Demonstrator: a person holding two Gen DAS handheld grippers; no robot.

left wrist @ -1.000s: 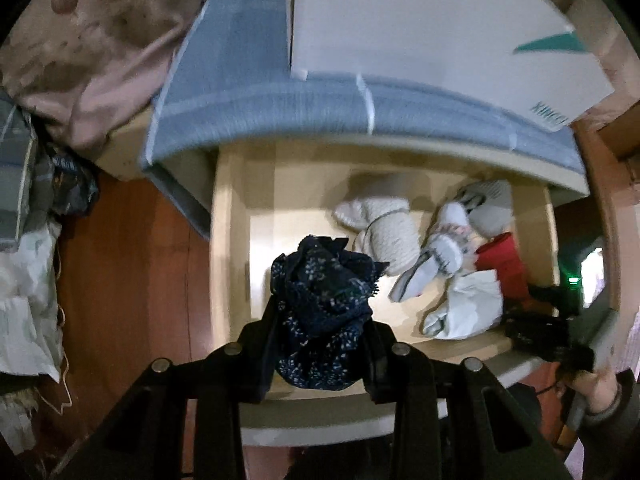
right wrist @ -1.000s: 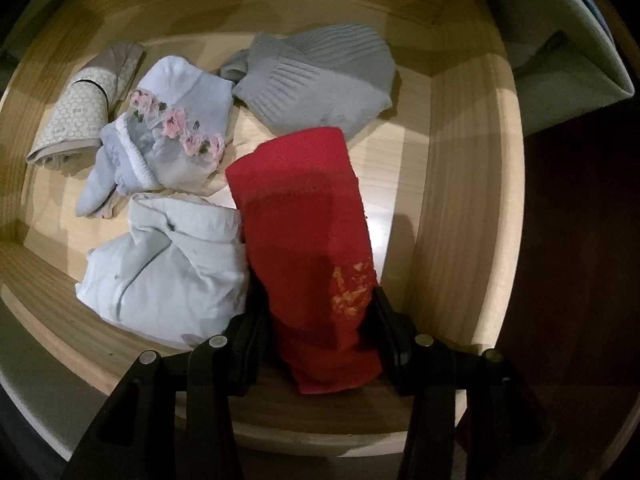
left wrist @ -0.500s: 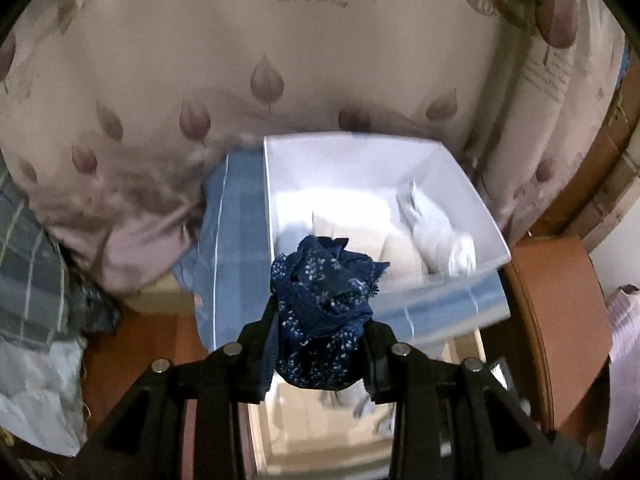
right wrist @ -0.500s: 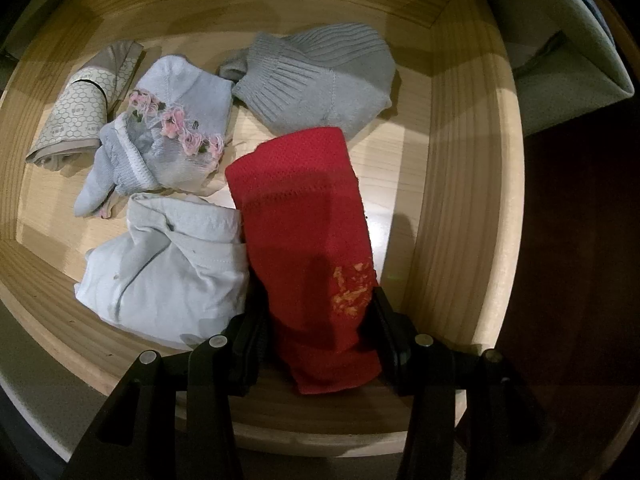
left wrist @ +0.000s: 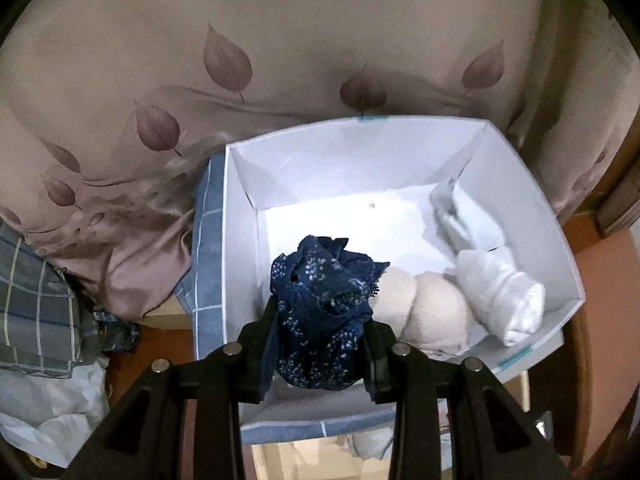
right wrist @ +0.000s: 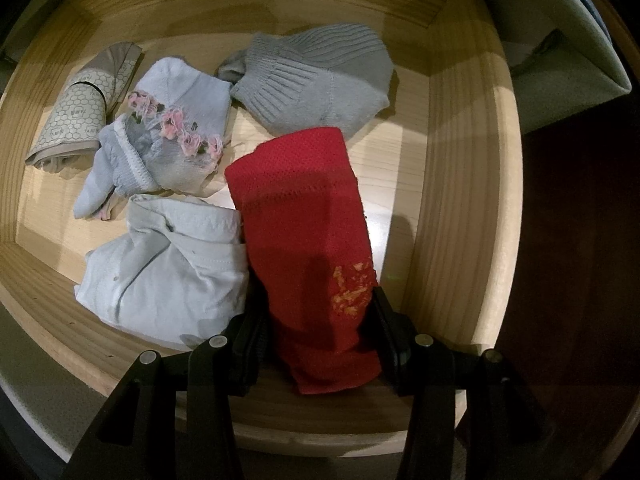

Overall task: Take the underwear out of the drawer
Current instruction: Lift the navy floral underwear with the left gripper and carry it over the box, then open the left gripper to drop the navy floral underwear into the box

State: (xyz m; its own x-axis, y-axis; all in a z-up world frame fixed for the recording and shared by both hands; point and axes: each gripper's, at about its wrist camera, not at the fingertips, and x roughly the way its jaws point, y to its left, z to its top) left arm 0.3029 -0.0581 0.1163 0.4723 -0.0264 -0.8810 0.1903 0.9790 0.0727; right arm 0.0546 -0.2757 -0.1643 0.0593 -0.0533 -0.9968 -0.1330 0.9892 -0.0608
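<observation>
Drawer (right wrist: 460,168): five folded garments. Right hand-held gripper (right wrist: 316,320) clamps one red piece (right wrist: 304,216). Left hand-held gripper (left wrist: 320,340) clamps one navy floral underwear (left wrist: 320,300) above a white box (left wrist: 240,240).

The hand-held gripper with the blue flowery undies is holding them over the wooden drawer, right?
Not quite. The left wrist view shows the left hand-held gripper holding the blue flowery undies over the white box, not the wooden drawer.

Wooden drawer (right wrist: 460,200), folded items on its floor.
Red piece (right wrist: 304,216) centre; grey sock (right wrist: 320,80) above; pale bundle (right wrist: 168,268) lower left.
</observation>
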